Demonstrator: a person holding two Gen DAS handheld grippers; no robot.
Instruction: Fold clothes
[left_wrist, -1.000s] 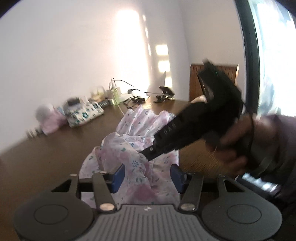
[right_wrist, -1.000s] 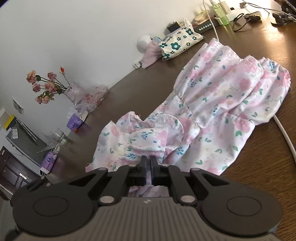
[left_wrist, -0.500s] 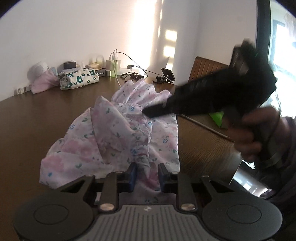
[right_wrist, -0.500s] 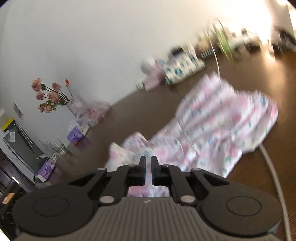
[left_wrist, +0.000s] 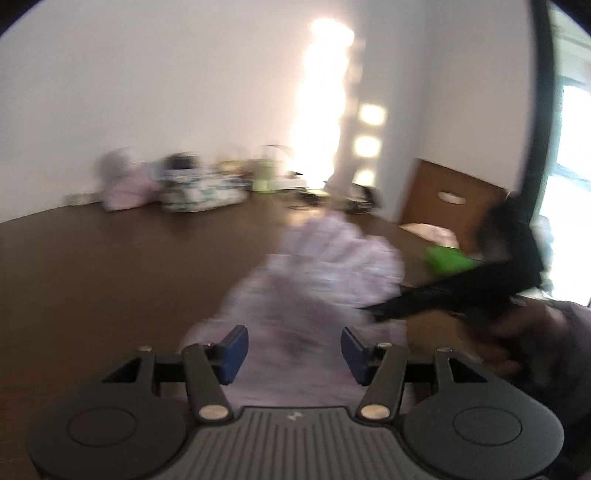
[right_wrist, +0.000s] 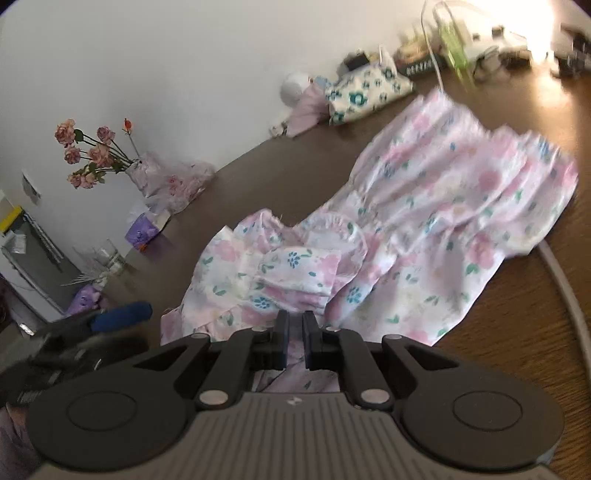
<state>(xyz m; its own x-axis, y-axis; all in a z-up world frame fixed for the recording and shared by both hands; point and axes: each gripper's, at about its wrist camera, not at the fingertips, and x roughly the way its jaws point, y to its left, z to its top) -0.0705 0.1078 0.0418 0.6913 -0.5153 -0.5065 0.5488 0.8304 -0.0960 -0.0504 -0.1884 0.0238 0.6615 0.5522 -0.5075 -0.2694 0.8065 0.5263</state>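
A pink floral dress (right_wrist: 443, 206) lies rumpled on the brown table (right_wrist: 517, 354). My right gripper (right_wrist: 295, 339) is shut on a fold at the dress's near edge, and pink cloth shows in the thin gap between its pads. The left wrist view is blurred by motion. There my left gripper (left_wrist: 293, 350) has its jaws opening, the blue pads well apart, with the dress (left_wrist: 325, 266) lying between and below them untouched. The black right gripper (left_wrist: 373, 308) reaches in from the right, held by a hand. One blue pad (right_wrist: 122, 313) of the left gripper shows at lower left.
A floral pouch (right_wrist: 369, 92) and small clutter line the wall at the back of the table. A vase of flowers (right_wrist: 140, 173) stands at the left. A white cable (right_wrist: 565, 280) curves past the dress on the right. A wooden chair back (left_wrist: 450, 199) and a green object (left_wrist: 447, 258) sit at the right.
My left gripper closed on the dress half a second ago, then opened and slid sideways, now showing in the right wrist view. The right gripper stays shut on the cloth.
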